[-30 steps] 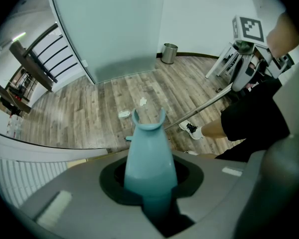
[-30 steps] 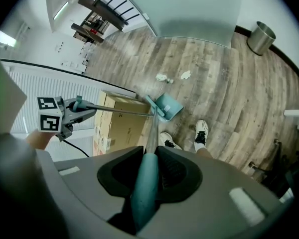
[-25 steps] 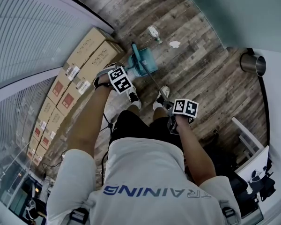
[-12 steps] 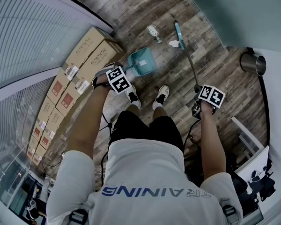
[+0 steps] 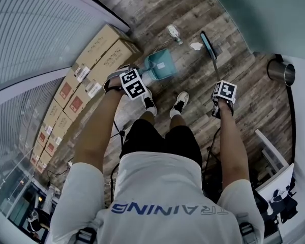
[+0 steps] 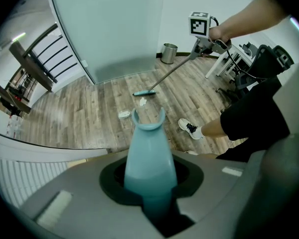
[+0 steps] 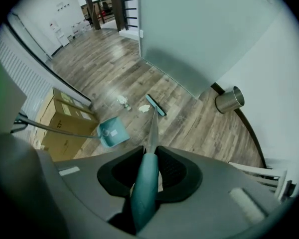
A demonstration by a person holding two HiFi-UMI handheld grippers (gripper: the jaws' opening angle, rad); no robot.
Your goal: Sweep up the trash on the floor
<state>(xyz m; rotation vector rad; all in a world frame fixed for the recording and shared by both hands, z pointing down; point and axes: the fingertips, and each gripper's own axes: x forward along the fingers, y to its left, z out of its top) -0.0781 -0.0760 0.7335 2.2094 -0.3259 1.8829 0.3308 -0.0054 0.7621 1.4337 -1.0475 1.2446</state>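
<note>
My left gripper (image 5: 136, 83) points down, shut on the teal grip of the dustpan handle (image 6: 147, 153). The teal dustpan (image 5: 160, 65) rests on the wood floor ahead of the person's shoes. Held out to the right, my right gripper (image 5: 222, 96) is shut on the broom's teal handle (image 7: 144, 188). The broom head (image 5: 208, 44) touches the floor just right of a white paper scrap (image 5: 195, 46). A second piece of trash (image 5: 173, 33) lies a little further left. In the right gripper view the scrap (image 7: 144, 108) lies between broom head (image 7: 155, 105) and dustpan (image 7: 112, 132).
Cardboard boxes (image 5: 96, 60) line the wall left of the dustpan. A metal bin (image 5: 280, 71) stands by the right wall. The person's shoes (image 5: 180, 100) are between both grippers. White furniture (image 5: 272, 154) stands at the lower right. A glass partition (image 7: 199, 29) rises behind the trash.
My right gripper swung out to the right with the broom. The broom head moved from beside the dustpan to the right of the paper scrap. The left gripper and dustpan stayed put.
</note>
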